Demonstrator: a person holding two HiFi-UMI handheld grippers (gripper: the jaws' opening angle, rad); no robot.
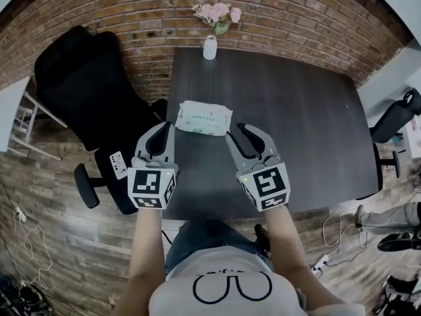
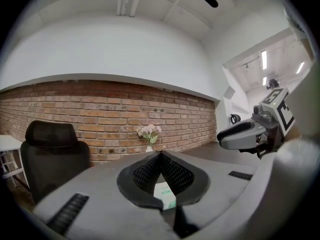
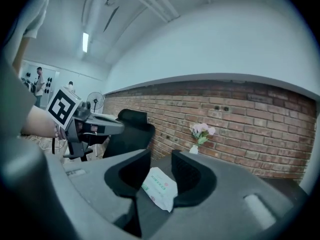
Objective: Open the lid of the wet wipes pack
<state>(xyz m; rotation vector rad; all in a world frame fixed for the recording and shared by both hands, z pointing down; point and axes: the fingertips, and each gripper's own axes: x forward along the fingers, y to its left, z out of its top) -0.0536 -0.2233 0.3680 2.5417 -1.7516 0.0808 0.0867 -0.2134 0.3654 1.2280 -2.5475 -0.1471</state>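
The wet wipes pack point(image 1: 204, 118), white with green print, lies flat near the left edge of the dark table point(image 1: 296, 130). My left gripper point(image 1: 169, 129) hovers just short of the pack's near left corner, its jaws meeting at the tips. My right gripper point(image 1: 235, 130) hangs by the pack's near right corner with a gap between its jaws and nothing in it. In the left gripper view the pack point(image 2: 166, 195) shows below the closed tips of the left gripper point(image 2: 160, 155). In the right gripper view the pack point(image 3: 160, 186) lies beyond the parted jaws of the right gripper point(image 3: 161, 155).
A white vase with pink flowers point(image 1: 210, 43) stands at the table's far edge against the brick wall. A black office chair point(image 1: 85, 91) sits left of the table and another chair point(image 1: 395, 120) at the right. A person's leg and shoe point(image 1: 388, 219) show at lower right.
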